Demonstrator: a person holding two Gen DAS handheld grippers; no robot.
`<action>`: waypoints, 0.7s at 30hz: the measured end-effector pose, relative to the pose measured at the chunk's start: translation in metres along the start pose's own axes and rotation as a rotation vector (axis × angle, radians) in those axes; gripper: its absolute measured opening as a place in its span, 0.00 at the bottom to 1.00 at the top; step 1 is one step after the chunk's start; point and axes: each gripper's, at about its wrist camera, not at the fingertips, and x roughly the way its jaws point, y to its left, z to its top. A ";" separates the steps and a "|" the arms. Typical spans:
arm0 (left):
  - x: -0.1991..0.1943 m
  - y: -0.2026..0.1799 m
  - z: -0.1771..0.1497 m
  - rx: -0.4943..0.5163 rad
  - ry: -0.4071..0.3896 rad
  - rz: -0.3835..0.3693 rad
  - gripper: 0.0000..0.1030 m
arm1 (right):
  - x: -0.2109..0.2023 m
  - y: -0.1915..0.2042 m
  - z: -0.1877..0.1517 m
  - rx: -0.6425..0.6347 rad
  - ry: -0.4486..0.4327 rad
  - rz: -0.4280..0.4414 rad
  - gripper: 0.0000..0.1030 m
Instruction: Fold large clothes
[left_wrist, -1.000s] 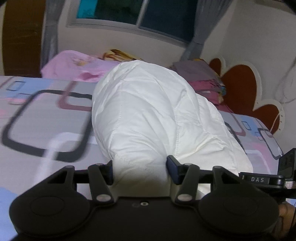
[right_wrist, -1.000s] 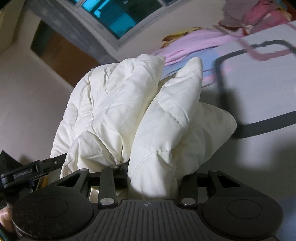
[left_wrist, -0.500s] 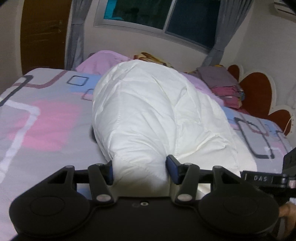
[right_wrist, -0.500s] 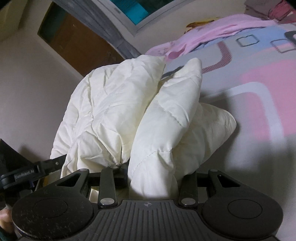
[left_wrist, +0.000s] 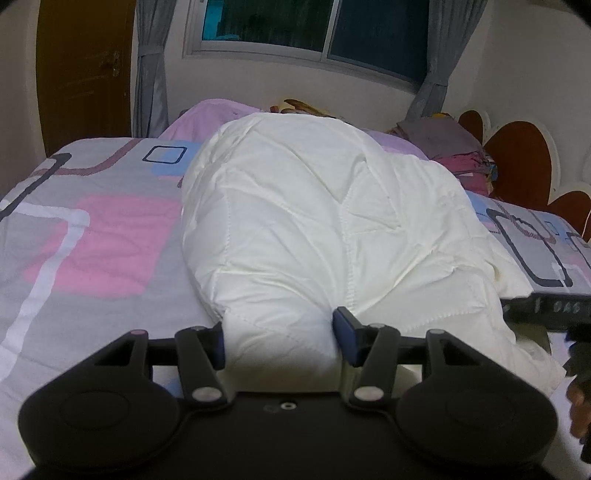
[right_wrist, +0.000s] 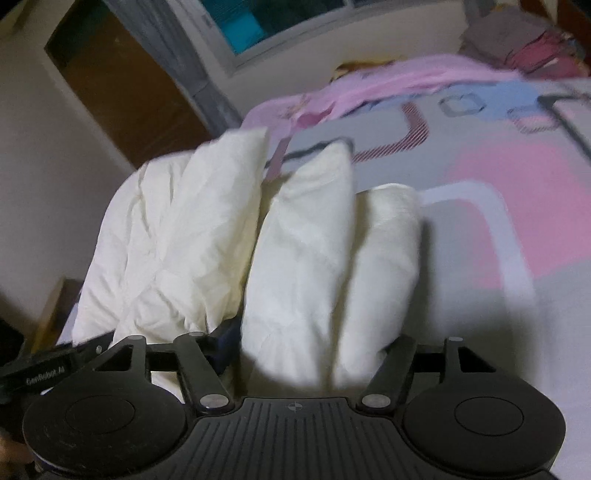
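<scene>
Jacket (left_wrist: 325, 221), white and quilted, lying puffed on bed (left_wrist: 92, 240), long axis running away from both grippers toward window (left_wrist: 314, 26). Left of it in left view: door (left_wrist: 81, 74), curtain (left_wrist: 151, 74), bare patterned sheet. Left gripper (left_wrist: 279, 338) clamped on near hem, pads pressing a thick bunch of padding; bulk straight ahead of the jaws and spreading rightward. Far right: stacked clothes (left_wrist: 450, 147) by headboard (left_wrist: 524, 166), well apart from jacket. In right view, blurred: right gripper (right_wrist: 306, 347) with jaws opening, two padded folds between them, left pad (right_wrist: 225, 345) just beside the fabric, right side hidden behind cloth; grip looks slackening rather than firm. Jacket ahead and leftward of these jaws, open bed to the right. Probably a fold being set down; both hands at the near edge, neither clearly nearer. Next move likely hinges on the far end lying across the long axis, beyond both jaws.
</scene>
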 end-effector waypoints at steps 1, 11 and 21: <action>-0.001 0.003 -0.001 -0.003 0.002 -0.001 0.54 | -0.006 0.001 0.002 0.003 -0.015 -0.012 0.64; 0.003 0.009 0.003 -0.001 0.021 -0.012 0.54 | -0.048 0.038 0.013 -0.145 -0.250 -0.202 0.83; 0.001 0.013 0.006 -0.001 0.038 -0.006 0.58 | 0.000 0.104 -0.025 -0.415 -0.091 -0.134 0.55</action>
